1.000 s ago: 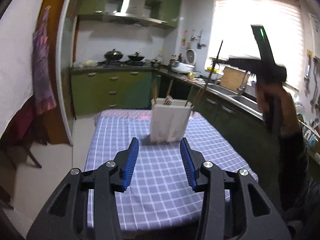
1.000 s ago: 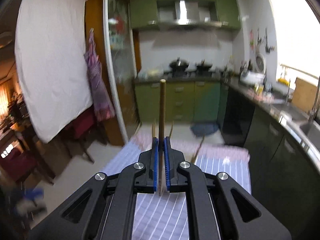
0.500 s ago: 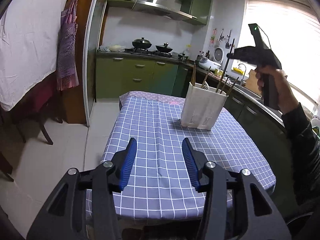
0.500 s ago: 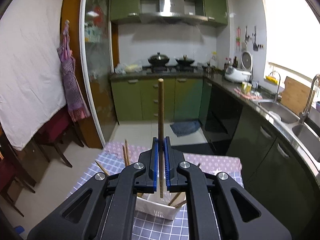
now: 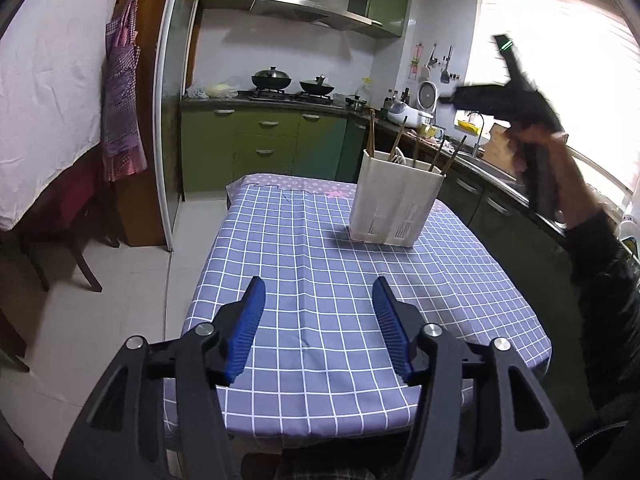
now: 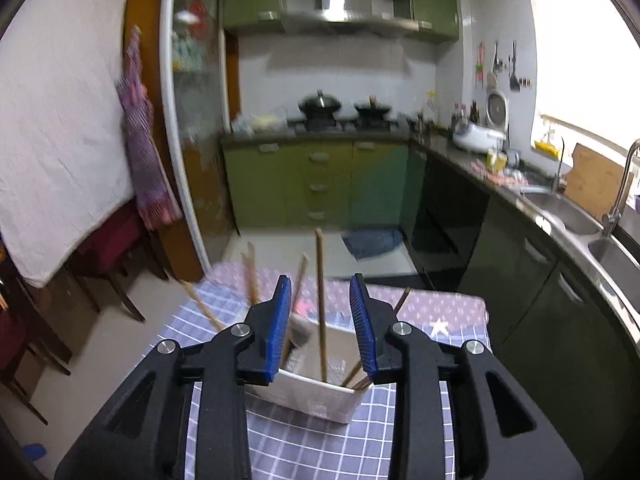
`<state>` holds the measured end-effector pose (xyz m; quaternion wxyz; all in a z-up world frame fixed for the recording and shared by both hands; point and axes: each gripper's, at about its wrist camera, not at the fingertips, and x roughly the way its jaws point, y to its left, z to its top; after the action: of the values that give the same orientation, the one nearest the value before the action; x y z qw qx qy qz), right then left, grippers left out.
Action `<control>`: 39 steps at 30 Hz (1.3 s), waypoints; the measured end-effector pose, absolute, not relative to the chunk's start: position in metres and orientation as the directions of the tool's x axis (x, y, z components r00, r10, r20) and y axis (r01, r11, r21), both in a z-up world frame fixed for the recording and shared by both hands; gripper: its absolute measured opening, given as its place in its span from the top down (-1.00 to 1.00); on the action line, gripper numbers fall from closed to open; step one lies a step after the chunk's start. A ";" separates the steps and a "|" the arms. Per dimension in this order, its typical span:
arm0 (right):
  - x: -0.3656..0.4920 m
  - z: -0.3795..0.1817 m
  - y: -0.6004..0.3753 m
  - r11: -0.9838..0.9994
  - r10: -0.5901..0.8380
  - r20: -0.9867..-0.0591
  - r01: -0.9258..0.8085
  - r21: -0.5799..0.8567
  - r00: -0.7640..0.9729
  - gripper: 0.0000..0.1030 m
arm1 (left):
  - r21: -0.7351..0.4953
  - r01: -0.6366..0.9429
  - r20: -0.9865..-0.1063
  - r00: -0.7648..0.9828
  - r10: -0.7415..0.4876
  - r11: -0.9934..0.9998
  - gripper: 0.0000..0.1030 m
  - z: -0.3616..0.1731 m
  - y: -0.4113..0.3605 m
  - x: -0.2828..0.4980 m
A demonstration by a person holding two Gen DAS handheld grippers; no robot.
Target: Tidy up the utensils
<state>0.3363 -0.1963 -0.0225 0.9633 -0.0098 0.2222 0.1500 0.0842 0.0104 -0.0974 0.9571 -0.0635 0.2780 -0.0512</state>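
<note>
The right gripper (image 6: 319, 330) is shown above the white utensil holder (image 6: 308, 394), its fingers (image 6: 277, 330) having just been opening; a brown chopstick (image 6: 320, 304) stands between them, touched by neither, its lower end already inside the holder. The chopstick is judged to have been released here so that it drops upright among the other chopsticks (image 6: 250, 272), which lean outward against the rim. The left gripper (image 5: 319, 330) is held low over the checked worktop (image 5: 320, 264), well short of the holder (image 5: 396, 200); its fingers (image 5: 244, 330) have likewise just been opening and nothing is seen between them, presumably in readiness for a further utensil.

In the right wrist view the interior of the holder and the freed chopstick are seen from above. In the left wrist view the holder is shown from the side, standing toward the far right of the worktop, with the person's hand (image 5: 536, 148) carrying the right gripper blurred above and beside it. No loose utensils are seen on the worktop in either view.
</note>
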 end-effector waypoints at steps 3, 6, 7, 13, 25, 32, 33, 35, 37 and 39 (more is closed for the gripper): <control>0.273 -0.002 -0.216 0.943 0.330 -0.321 -0.324 0.074 0.888 -0.12 | -0.143 0.077 -0.527 0.838 -0.142 0.987 -0.05 -0.098 0.005 0.084; 0.216 -0.012 -0.239 0.946 0.324 -0.263 -0.317 0.071 0.909 -0.46 | -0.139 0.093 -0.528 0.835 -0.153 0.986 -0.08 -0.100 0.000 0.084; 0.197 -0.023 -0.248 0.951 0.309 -0.261 -0.302 0.070 0.914 -0.51 | -0.134 0.097 -0.531 0.834 -0.154 0.986 -0.10 -0.102 -0.002 0.084; 0.116 -0.109 -0.284 0.965 0.260 -0.329 -0.229 0.131 0.908 -0.91 | -0.117 0.111 -0.544 0.824 -0.157 0.987 -0.23 -0.109 -0.013 0.086; 0.008 -0.110 -0.288 0.954 0.299 -0.264 -0.278 0.116 0.917 -0.91 | -0.054 0.139 -0.463 0.874 -0.148 0.989 -0.69 -0.077 -0.036 0.035; -0.018 -0.106 -0.286 0.952 0.303 -0.270 -0.283 0.113 0.914 -0.91 | -0.065 0.134 -0.435 0.888 -0.149 0.989 -0.86 -0.064 -0.034 0.012; -0.018 -0.106 -0.286 0.953 0.301 -0.272 -0.281 0.111 0.914 -0.91 | -0.061 0.135 -0.434 0.888 -0.148 0.989 -0.86 -0.063 -0.035 0.010; -0.016 -0.105 -0.286 0.954 0.298 -0.275 -0.277 0.112 0.914 -0.91 | -0.051 0.135 -0.435 0.889 -0.143 0.990 -0.86 -0.062 -0.037 0.009; -0.013 -0.105 -0.286 0.954 0.298 -0.276 -0.276 0.118 0.914 -0.91 | -0.043 0.139 -0.438 0.888 -0.144 0.989 -0.87 -0.062 -0.040 0.010; -0.012 -0.106 -0.285 0.955 0.295 -0.281 -0.272 0.120 0.913 -0.91 | -0.035 0.133 -0.439 0.888 -0.135 0.990 -0.86 -0.062 -0.041 0.011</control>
<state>-0.0118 -0.2851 -0.1059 0.9773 0.0392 0.1494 0.1450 0.0115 -0.0408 -0.0619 0.9716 -0.0021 0.2262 -0.0691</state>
